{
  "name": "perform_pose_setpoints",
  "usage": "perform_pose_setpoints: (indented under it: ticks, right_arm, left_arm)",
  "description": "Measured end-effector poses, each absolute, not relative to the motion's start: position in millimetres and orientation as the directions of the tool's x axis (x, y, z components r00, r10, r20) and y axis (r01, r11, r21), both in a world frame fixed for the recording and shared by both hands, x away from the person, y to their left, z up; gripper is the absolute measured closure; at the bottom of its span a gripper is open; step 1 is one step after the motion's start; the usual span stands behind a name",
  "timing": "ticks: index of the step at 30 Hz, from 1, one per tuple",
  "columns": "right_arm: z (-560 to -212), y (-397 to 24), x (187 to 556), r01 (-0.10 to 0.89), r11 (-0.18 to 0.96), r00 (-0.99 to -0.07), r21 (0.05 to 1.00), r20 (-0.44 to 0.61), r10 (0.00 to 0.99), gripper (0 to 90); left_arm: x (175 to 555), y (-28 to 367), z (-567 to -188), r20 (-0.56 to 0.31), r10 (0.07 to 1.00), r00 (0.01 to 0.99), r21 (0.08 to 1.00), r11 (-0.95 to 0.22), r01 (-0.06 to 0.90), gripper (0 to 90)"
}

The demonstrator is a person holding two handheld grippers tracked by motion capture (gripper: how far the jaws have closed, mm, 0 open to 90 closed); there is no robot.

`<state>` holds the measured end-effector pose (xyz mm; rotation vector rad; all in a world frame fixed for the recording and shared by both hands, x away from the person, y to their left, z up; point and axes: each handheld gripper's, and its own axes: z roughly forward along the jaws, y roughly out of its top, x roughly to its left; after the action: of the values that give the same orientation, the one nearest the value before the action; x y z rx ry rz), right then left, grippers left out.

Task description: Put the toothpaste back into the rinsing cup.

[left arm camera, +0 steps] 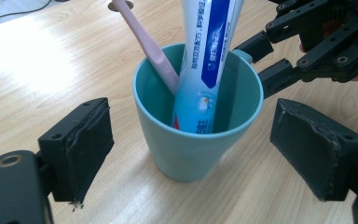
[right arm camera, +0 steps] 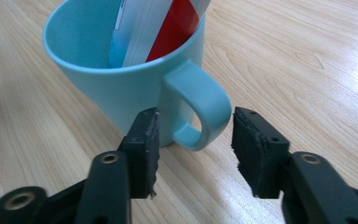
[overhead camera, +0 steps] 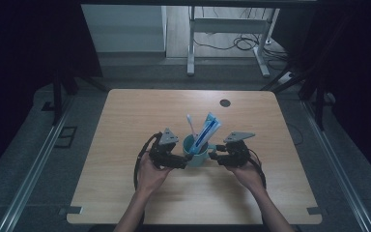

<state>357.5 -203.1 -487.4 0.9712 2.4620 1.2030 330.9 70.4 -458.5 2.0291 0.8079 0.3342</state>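
Left gripper [left arm camera: 191, 154]: jaws spread wide on either side of the teal mug [left arm camera: 198, 126], pads clear of its wall, so it's let go, nothing gripped.
Right gripper [right arm camera: 196, 149]: jaws apart around the mug's handle [right arm camera: 205, 109], pads on each side of the loop but not pressing it. Released too.
Mug: stands upright on the wooden table [overhead camera: 125, 125], near the middle, a bit toward the person's edge, right between the two grippers.
What's in it: a blue-and-white toothpaste tube [left arm camera: 209, 51] and a pink toothbrush [left arm camera: 151, 49], both leaning inside and sticking out past the rim.
Progress: looks pretty much done to me. Both items are in the mug, the mug sits on its own, and neither claw is holding anything.
What's left: my guess is just backing both hands [overhead camera: 150, 174] away without bumping the mug.
Further out: a dark round cable hole [overhead camera: 225, 103] near the table's far edge.
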Motion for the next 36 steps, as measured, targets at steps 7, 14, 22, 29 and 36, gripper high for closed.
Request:
perform_pose_setpoints:
  ticks: [7, 14, 22, 29, 36]
  right_arm:
    - [-485, -209, 352, 0.451, 0.443, -0.766, 0.775, 0.082, 0.637, 41.0]
    - [-482, -214, 343, 0.436, 0.444, -0.779, 0.783, 0.080, 0.622, 34.2]
    - [-479, -222, 332, 0.419, 0.447, -0.785, 0.790, 0.069, 0.616, 28.2]
    - [-479, -231, 323, 0.409, 0.456, -0.788, 0.791, 0.054, 0.613, 23.4]
    - [-485, -245, 314, 0.416, 0.453, -0.778, 0.788, 0.051, 0.626, 18.8]
  left_arm:
    - [327, 79, -464, -0.084, 0.663, 0.744, 0.823, -0.375, 0.427, 8.4]
    - [319, 87, -470, -0.064, 0.677, 0.733, 0.815, -0.388, 0.430, 1.7]
    - [308, 100, -476, -0.043, 0.692, 0.721, 0.811, -0.397, 0.430, 0.0]
    - [299, 112, -484, -0.031, 0.706, 0.707, 0.798, -0.408, 0.443, 0.0]
    - [288, 123, -493, -0.018, 0.719, 0.694, 0.779, -0.425, 0.461, 0.0]
